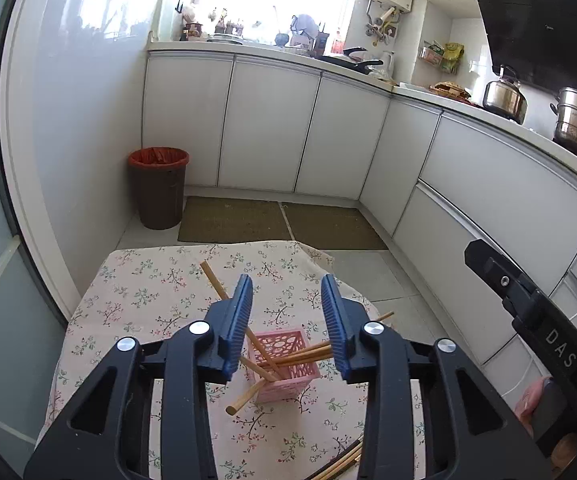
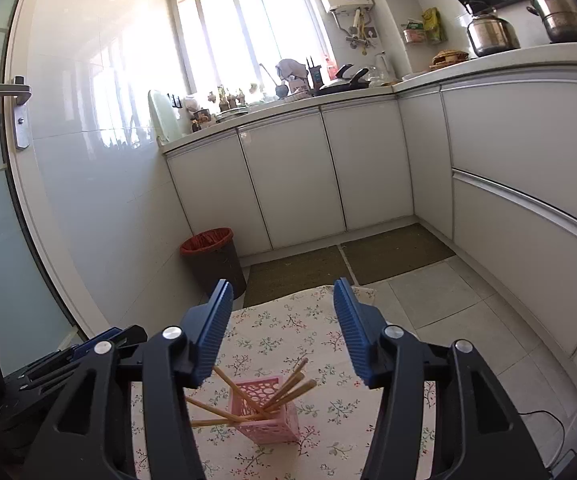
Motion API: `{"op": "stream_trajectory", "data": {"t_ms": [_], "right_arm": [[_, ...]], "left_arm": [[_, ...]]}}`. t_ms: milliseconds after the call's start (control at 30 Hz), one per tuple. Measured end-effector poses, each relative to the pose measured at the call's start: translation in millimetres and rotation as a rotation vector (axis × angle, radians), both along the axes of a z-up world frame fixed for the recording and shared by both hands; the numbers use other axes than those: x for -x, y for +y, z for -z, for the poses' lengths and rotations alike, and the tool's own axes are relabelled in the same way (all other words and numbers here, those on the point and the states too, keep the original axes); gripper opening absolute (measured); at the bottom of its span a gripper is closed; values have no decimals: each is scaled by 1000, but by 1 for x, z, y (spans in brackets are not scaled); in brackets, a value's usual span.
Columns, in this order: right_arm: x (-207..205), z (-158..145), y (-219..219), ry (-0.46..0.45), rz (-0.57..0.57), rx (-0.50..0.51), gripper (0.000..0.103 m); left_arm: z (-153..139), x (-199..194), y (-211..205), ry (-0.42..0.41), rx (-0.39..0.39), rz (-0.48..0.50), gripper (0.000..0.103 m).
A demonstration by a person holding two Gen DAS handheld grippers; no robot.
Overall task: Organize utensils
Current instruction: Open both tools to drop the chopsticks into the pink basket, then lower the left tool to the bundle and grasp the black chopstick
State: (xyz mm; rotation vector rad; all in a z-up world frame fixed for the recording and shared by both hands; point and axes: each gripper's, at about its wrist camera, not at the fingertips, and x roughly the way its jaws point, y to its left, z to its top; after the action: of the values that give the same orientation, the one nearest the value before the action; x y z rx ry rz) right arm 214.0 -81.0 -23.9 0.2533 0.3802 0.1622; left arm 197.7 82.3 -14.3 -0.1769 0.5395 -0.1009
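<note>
Standing in the pink holder (image 1: 282, 364) on the cloth-covered surface (image 1: 148, 296), several chopsticks (image 2: 288, 390) were sorted, more (image 1: 342, 466) lay loose, and both the left gripper (image 1: 288, 320) and right gripper (image 2: 284, 332) had parted, empty jaws.

My left wrist camera sits just behind its own fingers, above the near side of the floral-clothed table (image 1: 136, 300), tilted down at the pink holder (image 1: 284, 364) close below and facing the window wall. My right wrist camera looks from the holder's (image 2: 264, 416) right (slightly further back, pitched less steeply), same heading. Both views share the holder, the cloth around it, the bin (image 1: 159, 188) beyond and the white cabinets (image 2: 288, 184).
</note>
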Motion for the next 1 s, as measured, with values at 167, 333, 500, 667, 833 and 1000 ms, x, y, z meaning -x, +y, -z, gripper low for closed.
{"op": "stream_trajectory", "data": {"t_ms": [167, 333, 500, 667, 833, 1000], "right_arm": [[14, 9, -26, 25, 87, -5, 86], [29, 24, -54, 76, 155, -5, 96], [40, 43, -84, 165, 236, -16, 96], [44, 60, -115, 268, 293, -100, 96], [44, 80, -135, 378, 318, -169, 96], [47, 110, -150, 516, 309, -247, 96]], "left_arm": [[5, 14, -11, -15, -40, -2, 69], [13, 23, -27, -1, -99, 35, 90], [33, 26, -45, 76, -152, 107, 96], [74, 19, -69, 242, -208, 221, 96], [129, 13, -111, 419, -295, 383, 96], [183, 4, -147, 560, -318, 602, 96]]}}
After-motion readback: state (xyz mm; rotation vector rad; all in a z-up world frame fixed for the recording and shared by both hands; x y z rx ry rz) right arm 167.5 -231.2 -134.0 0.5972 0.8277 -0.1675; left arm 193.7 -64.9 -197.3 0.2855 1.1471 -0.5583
